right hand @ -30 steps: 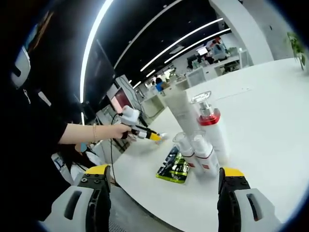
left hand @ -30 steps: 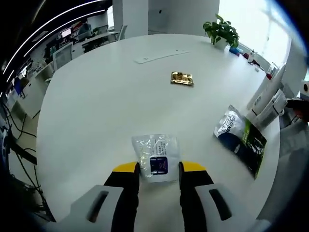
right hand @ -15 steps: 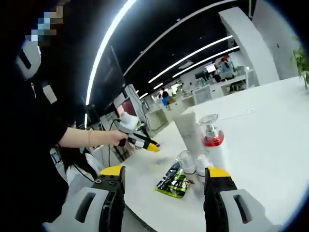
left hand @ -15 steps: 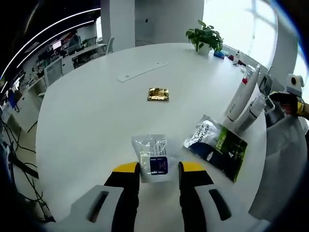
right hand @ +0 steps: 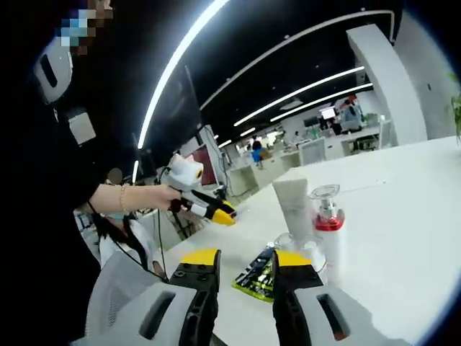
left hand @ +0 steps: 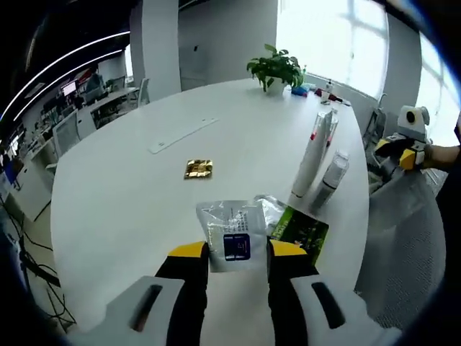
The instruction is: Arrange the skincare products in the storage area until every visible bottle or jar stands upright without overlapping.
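Note:
My left gripper [left hand: 238, 249] is shut on a clear sachet [left hand: 232, 229] with a dark blue label, held above the white round table [left hand: 130, 194]. Just right of it lies a green and black pouch [left hand: 301, 229]. Beyond the pouch a tall white tube [left hand: 312, 157] and a smaller white bottle [left hand: 333, 173] stand upright. In the right gripper view the tube [right hand: 294, 207], a pump bottle with a red collar [right hand: 328, 220] and small clear-capped bottles [right hand: 289, 242] stand together behind the pouch [right hand: 254, 271]. My right gripper [right hand: 246, 263] is shut with nothing in it.
A gold sachet [left hand: 198, 169] lies mid-table, a flat white strip [left hand: 184, 135] farther back, a potted plant [left hand: 274, 68] at the far edge. A person's hand holds the left gripper [right hand: 205, 207] off the table's edge. Office desks and monitors stand behind.
My right gripper's jaws have come together from wide open. The left gripper still holds the sachet, and its view has swung toward the bottles and pouch.

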A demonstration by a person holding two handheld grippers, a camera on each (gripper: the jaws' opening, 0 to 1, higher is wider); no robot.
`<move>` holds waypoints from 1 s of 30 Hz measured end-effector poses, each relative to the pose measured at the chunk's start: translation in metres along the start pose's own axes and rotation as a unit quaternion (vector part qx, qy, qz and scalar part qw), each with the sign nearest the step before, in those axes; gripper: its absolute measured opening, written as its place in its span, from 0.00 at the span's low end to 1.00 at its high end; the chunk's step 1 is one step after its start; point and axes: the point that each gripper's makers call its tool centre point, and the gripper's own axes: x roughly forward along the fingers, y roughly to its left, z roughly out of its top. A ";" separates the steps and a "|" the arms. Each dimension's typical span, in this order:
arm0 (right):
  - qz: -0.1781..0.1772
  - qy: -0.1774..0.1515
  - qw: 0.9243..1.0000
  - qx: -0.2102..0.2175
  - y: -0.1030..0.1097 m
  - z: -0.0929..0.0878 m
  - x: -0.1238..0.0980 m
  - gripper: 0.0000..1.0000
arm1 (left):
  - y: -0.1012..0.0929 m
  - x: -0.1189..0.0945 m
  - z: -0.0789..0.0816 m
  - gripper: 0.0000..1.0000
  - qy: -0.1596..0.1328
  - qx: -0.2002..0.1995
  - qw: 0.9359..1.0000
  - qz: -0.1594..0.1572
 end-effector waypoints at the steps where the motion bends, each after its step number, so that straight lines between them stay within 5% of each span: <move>1: -0.001 0.002 1.000 0.000 0.000 -0.001 0.000 0.25 | -0.004 -0.003 0.002 0.31 -0.002 0.001 1.000 -0.001; 13: 0.037 0.004 0.999 -0.013 0.016 0.002 0.004 0.43 | -0.037 -0.025 0.009 0.31 -0.023 0.015 1.000 -0.010; 17: 0.045 -0.002 0.999 0.013 0.021 0.007 0.008 0.49 | -0.053 -0.033 0.015 0.31 -0.027 0.033 0.999 -0.015; 30: 0.076 0.030 0.995 0.064 0.045 0.008 0.024 0.34 | -0.099 -0.045 0.039 0.31 -0.041 0.115 0.991 -0.051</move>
